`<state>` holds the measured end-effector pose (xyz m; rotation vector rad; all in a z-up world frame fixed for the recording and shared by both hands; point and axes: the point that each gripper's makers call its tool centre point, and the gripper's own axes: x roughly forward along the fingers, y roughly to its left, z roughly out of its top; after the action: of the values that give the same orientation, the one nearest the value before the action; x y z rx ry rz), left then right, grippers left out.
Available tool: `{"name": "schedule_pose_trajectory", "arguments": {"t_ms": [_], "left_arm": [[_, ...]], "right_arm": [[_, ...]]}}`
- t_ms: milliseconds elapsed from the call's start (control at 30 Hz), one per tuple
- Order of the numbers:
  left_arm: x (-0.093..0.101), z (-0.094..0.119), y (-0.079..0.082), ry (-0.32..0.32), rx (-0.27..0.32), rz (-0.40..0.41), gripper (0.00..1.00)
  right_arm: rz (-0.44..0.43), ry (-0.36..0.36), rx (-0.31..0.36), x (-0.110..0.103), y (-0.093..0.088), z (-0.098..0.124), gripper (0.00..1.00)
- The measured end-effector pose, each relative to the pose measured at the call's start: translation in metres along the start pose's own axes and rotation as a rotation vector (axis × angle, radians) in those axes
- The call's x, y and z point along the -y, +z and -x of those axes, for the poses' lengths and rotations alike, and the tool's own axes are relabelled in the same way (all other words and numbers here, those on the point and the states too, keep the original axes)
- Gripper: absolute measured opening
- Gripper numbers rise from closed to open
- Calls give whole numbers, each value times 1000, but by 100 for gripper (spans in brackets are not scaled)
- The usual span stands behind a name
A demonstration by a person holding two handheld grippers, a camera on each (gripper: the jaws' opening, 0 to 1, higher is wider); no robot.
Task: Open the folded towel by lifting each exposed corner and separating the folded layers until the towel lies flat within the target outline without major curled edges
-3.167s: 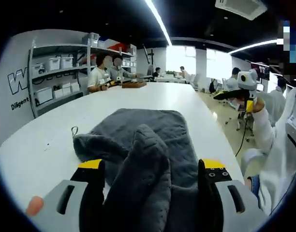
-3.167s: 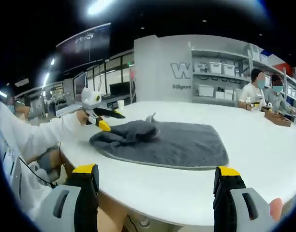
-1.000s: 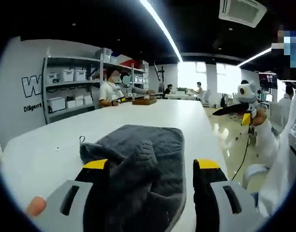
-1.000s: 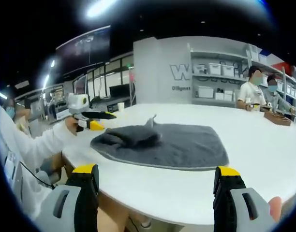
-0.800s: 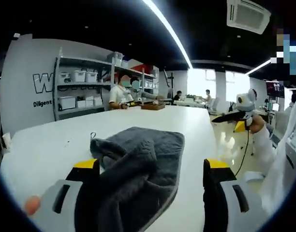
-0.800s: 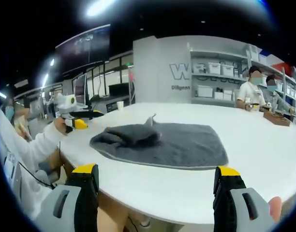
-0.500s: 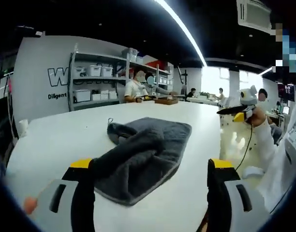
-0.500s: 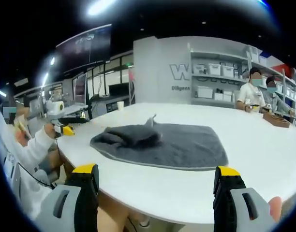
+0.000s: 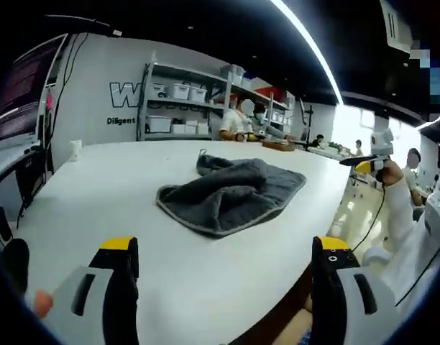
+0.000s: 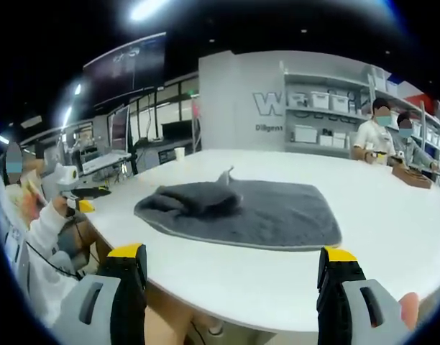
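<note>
On the white table (image 10: 392,215) lies the grey towel (image 10: 256,208), mostly spread, with one end bunched into a rumpled fold toward the left gripper (image 9: 223,269). Both grippers are held off the towel, near the table edge: the left gripper's jaws stand wide apart and hold nothing, and the right gripper (image 10: 234,277) is spread and empty too. Beyond the towel, two people (image 10: 382,136) sit at the table before grey shelves (image 10: 321,118) with white boxes.

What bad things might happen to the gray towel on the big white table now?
The towel is bunched at one end and neither claw holds it: the left claw and right claw are open and away from it. It may stay folded. It also lies near the table edge, so a hard tug might drag it off.
</note>
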<state>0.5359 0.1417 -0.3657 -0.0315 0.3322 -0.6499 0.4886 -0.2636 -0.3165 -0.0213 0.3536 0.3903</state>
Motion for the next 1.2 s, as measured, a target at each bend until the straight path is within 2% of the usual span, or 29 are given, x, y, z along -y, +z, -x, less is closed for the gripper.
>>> {"name": "schedule_pose_trajectory", "arguments": {"t_ms": [267, 633, 767, 967, 1000, 1100, 1200], "left_arm": [[0, 4, 8, 10, 18, -13, 99], [15, -7, 15, -29, 12, -37, 99], [21, -21, 24, -66, 0, -79, 99], [37, -60, 46, -160, 2, -140, 99], [42, -76, 54, -194, 6, -144, 99], [47, -100, 61, -224, 0, -177, 99], [58, -125, 69, -289, -8, -191, 99]], "right_arm": [[-4, -2, -2, 0, -1, 0, 99], [-12, -5, 8, 3, 0, 4, 99], [-12, -2, 10, 2, 0, 5, 99], [-13, -1, 14, 3, 0, 7, 99], [-14, -3, 17, 4, 1, 9, 99], [-15, -9, 22, 6, 2, 11, 99], [-17, -14, 25, 8, 2, 13, 99]]}}
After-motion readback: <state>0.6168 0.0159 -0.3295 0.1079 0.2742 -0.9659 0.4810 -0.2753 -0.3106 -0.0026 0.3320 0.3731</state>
